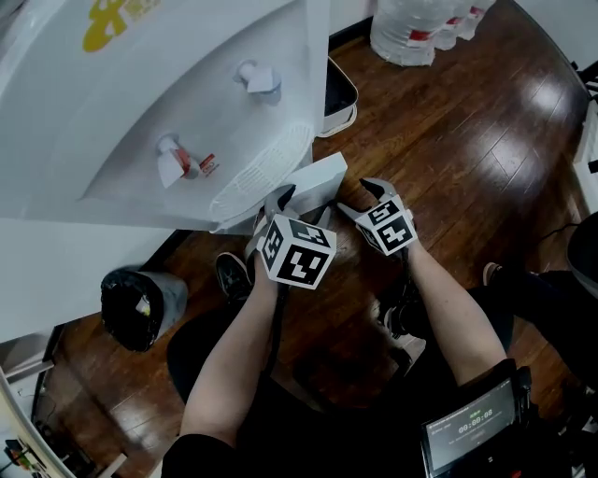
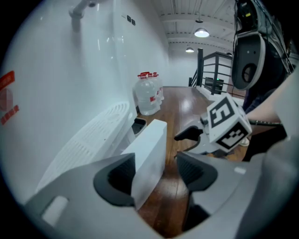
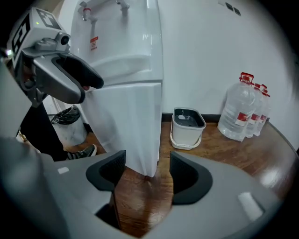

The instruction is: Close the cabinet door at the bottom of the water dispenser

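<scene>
The white water dispenser (image 1: pixel 140 103) fills the upper left of the head view. Its white cabinet door (image 1: pixel 316 184) stands swung out at the bottom. My left gripper (image 1: pixel 276 207) is at the door's free edge. In the left gripper view that door (image 2: pixel 149 154) runs between the jaws of the left gripper (image 2: pixel 156 170), close against the left pad, with a gap to the right pad. My right gripper (image 1: pixel 363 199) hangs just right of the door, open, nothing between its jaws. In the right gripper view the door (image 3: pixel 126 126) stands beyond the right gripper (image 3: pixel 142 170).
A small white bin (image 1: pixel 338 98) stands by the dispenser's far side, with large water bottles (image 1: pixel 420 28) behind it. A bin with a black bag (image 1: pixel 140 303) sits to the left. My shoe (image 1: pixel 232 275) is on the wooden floor (image 1: pixel 467 159) below the door.
</scene>
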